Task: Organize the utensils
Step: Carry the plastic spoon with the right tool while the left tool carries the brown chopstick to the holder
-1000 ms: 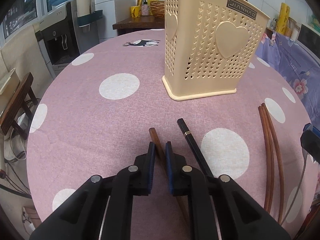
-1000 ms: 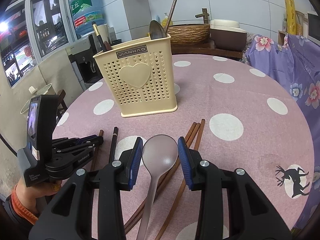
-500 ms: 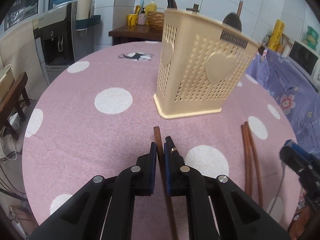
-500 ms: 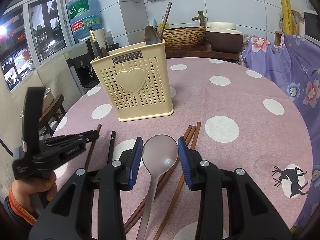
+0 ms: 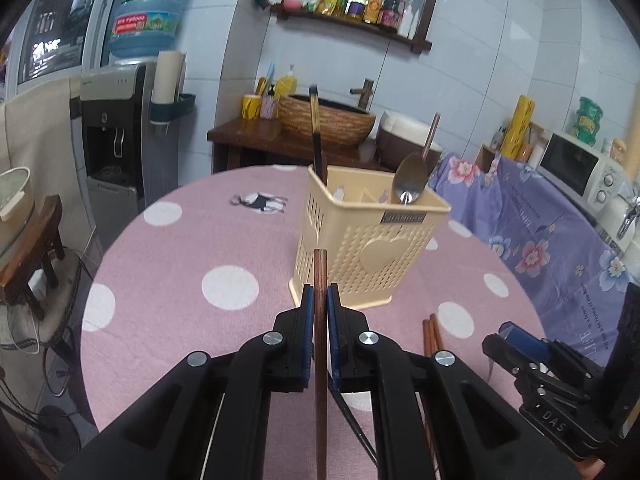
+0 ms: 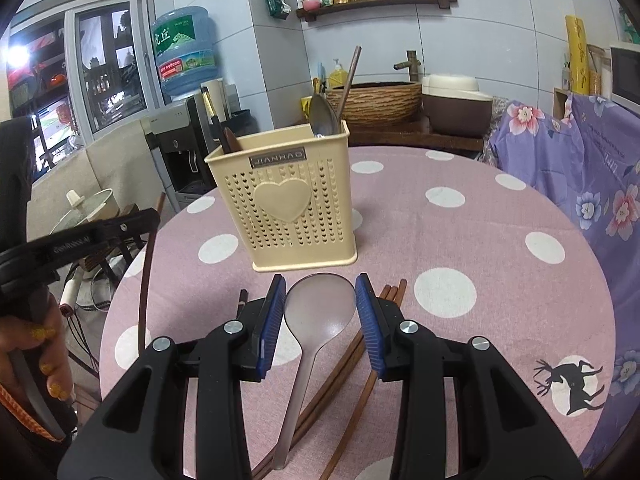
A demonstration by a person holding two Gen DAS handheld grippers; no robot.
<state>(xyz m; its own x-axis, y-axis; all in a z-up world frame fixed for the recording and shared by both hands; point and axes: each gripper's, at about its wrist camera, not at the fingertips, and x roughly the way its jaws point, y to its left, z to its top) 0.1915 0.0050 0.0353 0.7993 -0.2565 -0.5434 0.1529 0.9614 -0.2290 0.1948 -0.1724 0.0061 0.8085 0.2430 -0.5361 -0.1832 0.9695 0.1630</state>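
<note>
Brown chopstick (image 5: 320,280) between left gripper (image 5: 320,300) pads

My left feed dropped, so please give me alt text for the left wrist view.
The left hand-held gripper is shut on a brown chopstick, lifted above the pink polka-dot table and pointing toward the cream utensil holder. The holder has a spoon and a dark chopstick in it.

Home kitchen: water dispenser (image 5: 116,128), microwave (image 5: 576,172), condiment shelf (image 5: 356,20), dotted tablecloth (image 5: 200,248).
</note>
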